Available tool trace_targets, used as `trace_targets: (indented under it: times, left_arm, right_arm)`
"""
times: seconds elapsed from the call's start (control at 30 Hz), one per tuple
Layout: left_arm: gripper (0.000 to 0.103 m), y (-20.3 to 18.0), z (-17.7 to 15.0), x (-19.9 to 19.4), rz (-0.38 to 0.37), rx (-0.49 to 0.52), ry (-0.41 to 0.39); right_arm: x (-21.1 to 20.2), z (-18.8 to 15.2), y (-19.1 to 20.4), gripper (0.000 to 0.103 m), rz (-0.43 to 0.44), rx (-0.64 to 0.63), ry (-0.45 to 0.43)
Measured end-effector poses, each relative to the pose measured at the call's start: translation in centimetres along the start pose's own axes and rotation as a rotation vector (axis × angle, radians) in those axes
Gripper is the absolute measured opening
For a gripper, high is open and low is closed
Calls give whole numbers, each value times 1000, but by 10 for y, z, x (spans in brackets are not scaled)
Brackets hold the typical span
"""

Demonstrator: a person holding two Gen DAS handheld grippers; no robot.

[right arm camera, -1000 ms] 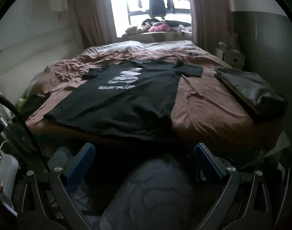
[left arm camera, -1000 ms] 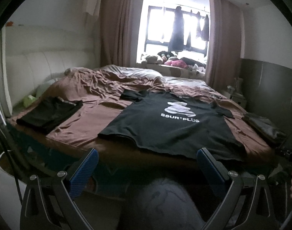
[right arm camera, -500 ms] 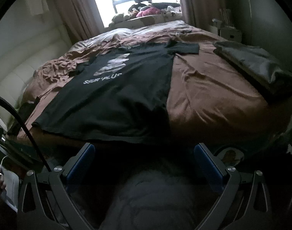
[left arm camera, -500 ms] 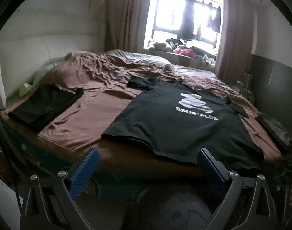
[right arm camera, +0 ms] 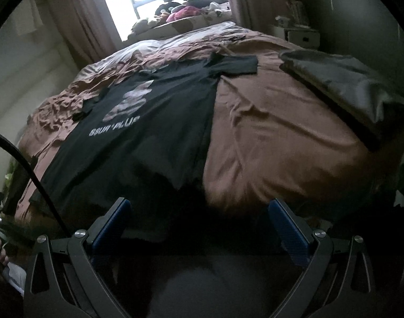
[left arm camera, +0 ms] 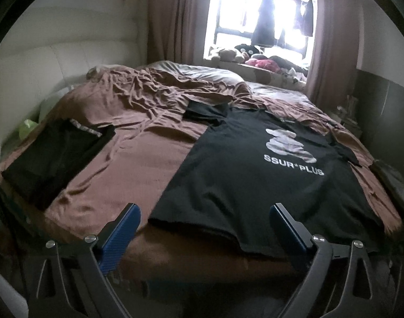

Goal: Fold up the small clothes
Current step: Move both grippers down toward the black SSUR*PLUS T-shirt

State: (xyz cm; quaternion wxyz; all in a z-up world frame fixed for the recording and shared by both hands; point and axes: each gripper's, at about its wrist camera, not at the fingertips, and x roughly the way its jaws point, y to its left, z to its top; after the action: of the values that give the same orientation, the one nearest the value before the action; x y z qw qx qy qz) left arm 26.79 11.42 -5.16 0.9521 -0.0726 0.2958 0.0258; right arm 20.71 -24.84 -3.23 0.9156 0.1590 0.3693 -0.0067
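left gripper (left arm camera: 204, 214) level, jaws spread wide, nothing between blue pads (left arm camera: 119, 234). right gripper (right arm camera: 199, 209) likewise wide apart, empty, tilted slightly downward. both held in air, touching nothing.

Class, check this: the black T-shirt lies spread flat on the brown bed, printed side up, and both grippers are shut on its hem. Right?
Not quite. The T-shirt does lie flat, print up, on the bed, but both wrist views show the left gripper and right gripper open, holding nothing.
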Motion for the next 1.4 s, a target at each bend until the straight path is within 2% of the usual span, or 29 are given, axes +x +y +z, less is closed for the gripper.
trace_targets:
  times: [0.2, 0.37, 0.6, 0.83, 1.27, 1.4]
  left_arm:
    - [98, 6, 36, 11, -22, -1, -2]
    - [98, 7, 73, 13, -74, -14, -4]
    - [98, 8, 117, 32, -62, 4, -3]
    - [98, 33, 149, 78, -27, -47, 36]
    - [98, 85, 186, 161, -12, -145, 73]
    - [97, 95, 190, 187, -5, -170, 89]
  right_arm:
    - [0, 41, 12, 103, 6, -30, -24]
    - [1, 80, 27, 103, 14, -92, -31]
    - [17, 126, 38, 103, 32, -184, -65]
    - [71, 159, 78, 103, 52, -271, -59]
    - [179, 207, 149, 103, 115, -302, -40]
    - [214, 219, 163, 87, 123, -302, -19]
